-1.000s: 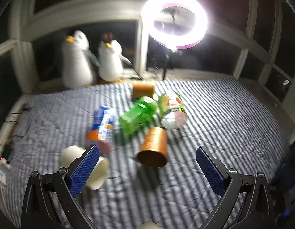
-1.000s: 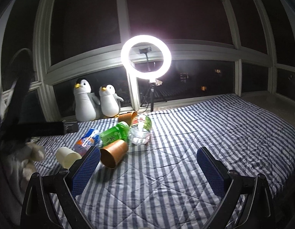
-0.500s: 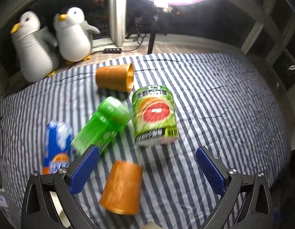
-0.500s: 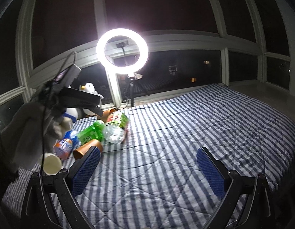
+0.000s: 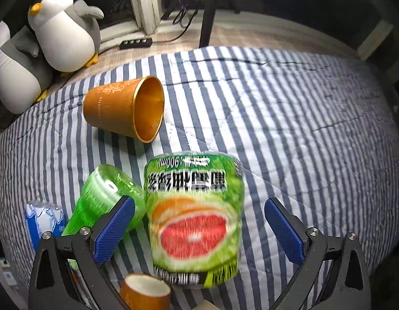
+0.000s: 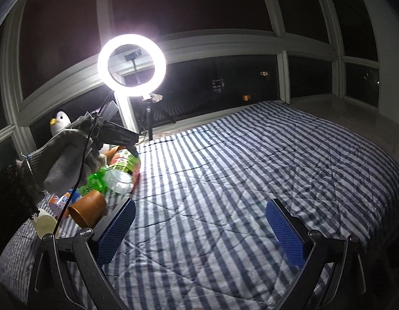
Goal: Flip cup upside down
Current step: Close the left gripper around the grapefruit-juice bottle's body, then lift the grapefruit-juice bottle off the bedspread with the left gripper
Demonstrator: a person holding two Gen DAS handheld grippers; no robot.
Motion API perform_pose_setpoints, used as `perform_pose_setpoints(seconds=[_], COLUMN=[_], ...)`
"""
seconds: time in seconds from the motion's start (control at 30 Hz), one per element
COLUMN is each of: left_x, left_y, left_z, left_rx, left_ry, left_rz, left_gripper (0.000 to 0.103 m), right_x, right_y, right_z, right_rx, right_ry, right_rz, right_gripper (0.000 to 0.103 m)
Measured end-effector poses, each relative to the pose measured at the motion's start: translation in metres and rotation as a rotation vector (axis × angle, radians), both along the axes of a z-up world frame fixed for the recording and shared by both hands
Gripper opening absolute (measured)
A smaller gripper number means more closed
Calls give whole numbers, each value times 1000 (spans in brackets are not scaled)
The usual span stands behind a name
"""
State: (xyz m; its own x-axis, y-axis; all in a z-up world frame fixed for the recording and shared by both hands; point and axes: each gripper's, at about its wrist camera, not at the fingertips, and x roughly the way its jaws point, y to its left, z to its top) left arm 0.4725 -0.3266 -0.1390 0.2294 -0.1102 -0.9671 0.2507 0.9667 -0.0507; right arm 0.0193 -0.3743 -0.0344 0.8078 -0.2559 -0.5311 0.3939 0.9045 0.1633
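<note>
- Left gripper (image 5: 199, 228): jaws spread wide, blue pads apart, nothing clamped. A grapefruit-label bottle (image 5: 195, 219) lay on its side between the fingers — contact with either pad could not be confirmed (label blurred).
- Orange cup (image 5: 124, 108): on its side on the striped quilt (image 5: 289, 129), mouth facing right, well beyond the left gripper's fingertips and apart from the bottle.
- Green bottle (image 5: 106, 196) lay touching the grapefruit-label bottle on its left; a blue packet (image 5: 44, 219) sat further left.
- A second orange cup (image 5: 145, 294) showed at the bottom edge, partly cut off.
- Two plush penguins (image 5: 65, 25) stood off the quilt's far left corner.
- Right gripper (image 6: 199, 228): jaws likewise spread, holding nothing, hovering over bare quilt.
- Ring light (image 6: 132, 64) was lit by the window.
</note>
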Motion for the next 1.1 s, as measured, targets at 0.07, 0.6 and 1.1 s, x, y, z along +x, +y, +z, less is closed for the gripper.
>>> perform_pose_setpoints(seconds=[0.07,0.6,1.1], left_x=[8,-18,-149], left_y=[-4,-2,28], left_z=[-10,23,41], left_rx=[17,-47,-254], left_ry=[18,-119,-316], left_rz=[1,-38,-78], left_gripper=[98,89,90], right_x=[0,2,-2], right_y=[-7,-4,33], right_z=[-2,-10,-8], right_rx=[11,23,-10], right_ry=[6,4,-9], right_rz=[-7,-3,42], right_gripper=[100,100,100])
